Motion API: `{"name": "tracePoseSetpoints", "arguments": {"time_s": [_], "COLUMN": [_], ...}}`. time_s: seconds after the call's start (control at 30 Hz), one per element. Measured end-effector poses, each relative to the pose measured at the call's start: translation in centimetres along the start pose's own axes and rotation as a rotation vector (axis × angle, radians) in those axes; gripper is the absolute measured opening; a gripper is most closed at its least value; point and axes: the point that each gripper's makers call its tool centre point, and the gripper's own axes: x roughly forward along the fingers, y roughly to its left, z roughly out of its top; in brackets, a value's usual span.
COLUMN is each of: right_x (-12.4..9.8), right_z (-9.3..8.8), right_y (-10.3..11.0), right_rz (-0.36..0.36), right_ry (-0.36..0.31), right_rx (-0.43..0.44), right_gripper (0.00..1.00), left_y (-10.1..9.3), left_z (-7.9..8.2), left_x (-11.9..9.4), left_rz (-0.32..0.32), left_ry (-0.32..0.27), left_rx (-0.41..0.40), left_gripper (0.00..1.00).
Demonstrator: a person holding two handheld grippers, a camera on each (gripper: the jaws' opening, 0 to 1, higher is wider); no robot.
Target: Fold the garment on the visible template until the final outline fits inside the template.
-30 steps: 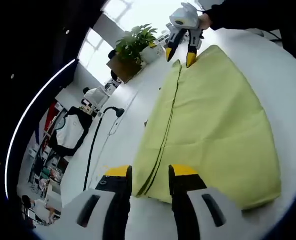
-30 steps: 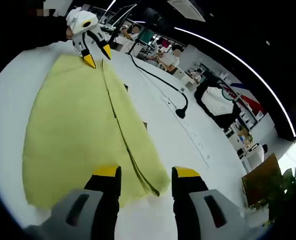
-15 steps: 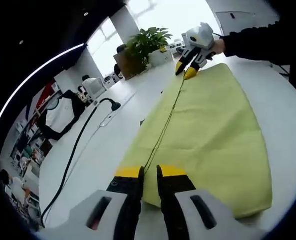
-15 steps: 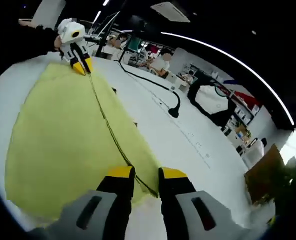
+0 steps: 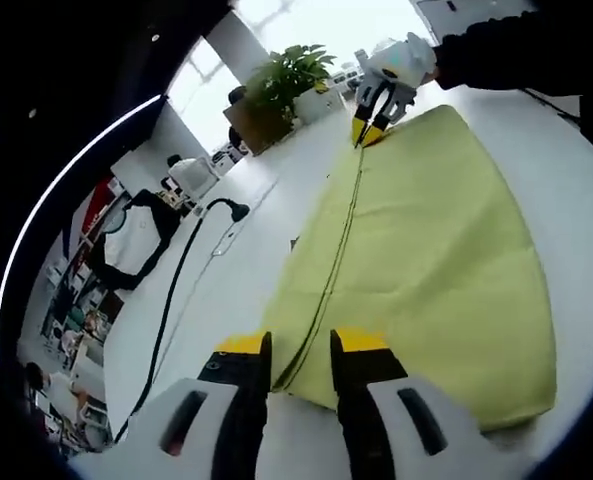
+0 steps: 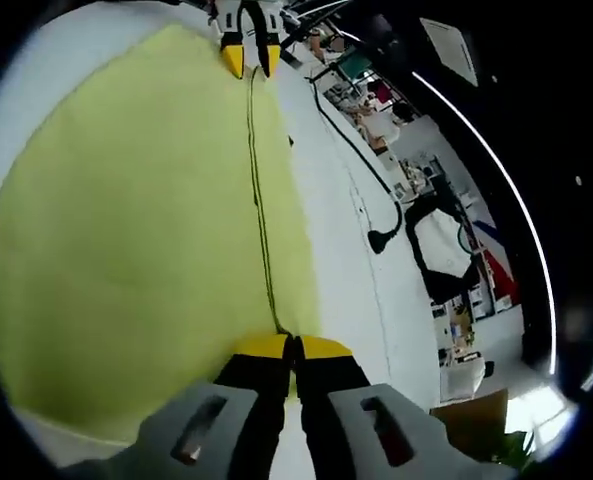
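Risking a skewed fold, the garment (image 6: 126, 220) is being pinched at its dark edge by the closed right gripper (image 6: 291, 350), while the left gripper (image 5: 298, 348), jaws narrowly apart, is being held at that edge's opposite end.

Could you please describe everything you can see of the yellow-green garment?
The garment is pale yellow-green cloth, spread flat and smooth on the white table, with a dark seam running lengthwise near one edge. The right tongs are shut on one end of that seam; the left tongs straddle its other end, slightly apart.

White table (image 5: 226, 290), yellow-green garment (image 5: 426, 250) spread flat, black cable (image 5: 176, 300) beside it
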Motion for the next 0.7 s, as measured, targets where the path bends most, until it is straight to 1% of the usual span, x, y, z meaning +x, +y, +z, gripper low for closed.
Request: {"name": "tracePoseSetpoints", "arguments": {"time_s": [0.03, 0.07, 0.1, 0.17, 0.2, 0.23, 0.27, 0.3, 0.33, 0.37, 0.4, 0.43, 0.47, 0.5, 0.53, 0.57, 0.67, 0.7], "right_x": [-0.1, -0.2, -0.2, -0.4, -0.5, -0.6, -0.6, -0.7, -0.7, -0.8, -0.8, -0.8, -0.9, -0.9, -0.9, -1.0, -1.2, -1.3], "right_z": [0.1, 0.1, 0.0, 0.0, 0.1, 0.1, 0.2, 0.3, 0.3, 0.3, 0.3, 0.4, 0.4, 0.4, 0.5, 0.5, 0.7, 0.8], "right_y": [0.0, -0.1, -0.1, -0.1, -0.2, -0.3, -0.4, -0.4, -0.6, -0.8, -0.8, -0.9, -1.1, -1.1, -1.2, -1.2, -1.3, -1.4], "right_rz": [0.000, 0.001, 0.004, 0.008, 0.009, 0.009, 0.009, 0.013, 0.014, 0.011, 0.010, 0.008, 0.006, 0.005, 0.002, 0.001, 0.002, 0.003], "right_ry": [-0.004, -0.008, -0.009, -0.015, -0.018, -0.024, -0.028, -0.036, -0.044, -0.045, -0.045, -0.047, -0.051, -0.052, -0.054, -0.056, -0.062, -0.063], "right_rx": [0.003, 0.004, 0.004, 0.004, 0.006, 0.008, 0.013, 0.025, 0.042, 0.040, 0.039, 0.039, 0.044, 0.046, 0.053, 0.054, 0.060, 0.076], "right_gripper": [0.00, 0.00, 0.00, 0.00, 0.00, 0.00, 0.00, 0.00, 0.00, 0.00, 0.00, 0.00, 0.00, 0.00, 0.00, 0.00, 0.00, 0.00], "left_y": [-0.3, -0.5, -0.3, 0.2, 0.3, 0.7, 0.8, 1.0, 0.9, 0.7, 0.6, 0.4, 0.1, 0.0, 0.2, -0.1, -0.3, -0.2], "left_z": [-0.1, -0.1, 0.0, -0.3, -0.4, -0.7, -0.9, -1.0, -1.2, -1.6, -1.8, -1.7, -1.6, -1.6, -1.6, -1.5, -1.4, -1.4], "left_x": [0.2, 0.2, 0.3, 0.4, 0.5, 0.5, 0.4, 0.5, 0.5, 0.5, 0.6, 0.8, 0.9, 1.0, 1.0, 0.9, 0.7, 0.6], "left_rz": [-0.027, -0.042, -0.041, -0.051, -0.057, -0.062, -0.072, -0.080, -0.096, -0.112, -0.119, -0.124, -0.131, -0.124, -0.112, -0.114, -0.102, -0.092], "left_ry": [0.015, 0.017, 0.020, 0.057, 0.067, 0.091, 0.114, 0.126, 0.156, 0.190, 0.217, 0.211, 0.220, 0.228, 0.239, 0.241, 0.256, 0.260], "left_rx": [0.018, 0.047, 0.075, 0.055, 0.049, 0.068, 0.106, 0.134, 0.154, 0.169, 0.203, 0.213, 0.224, 0.238, 0.289, 0.300, 0.285, 0.297], "left_gripper": [0.20, 0.19, 0.19, 0.19, 0.19, 0.19, 0.19, 0.19, 0.17, 0.14, 0.11, 0.07, 0.04, 0.03, 0.03, 0.02, 0.02, 0.02]}}
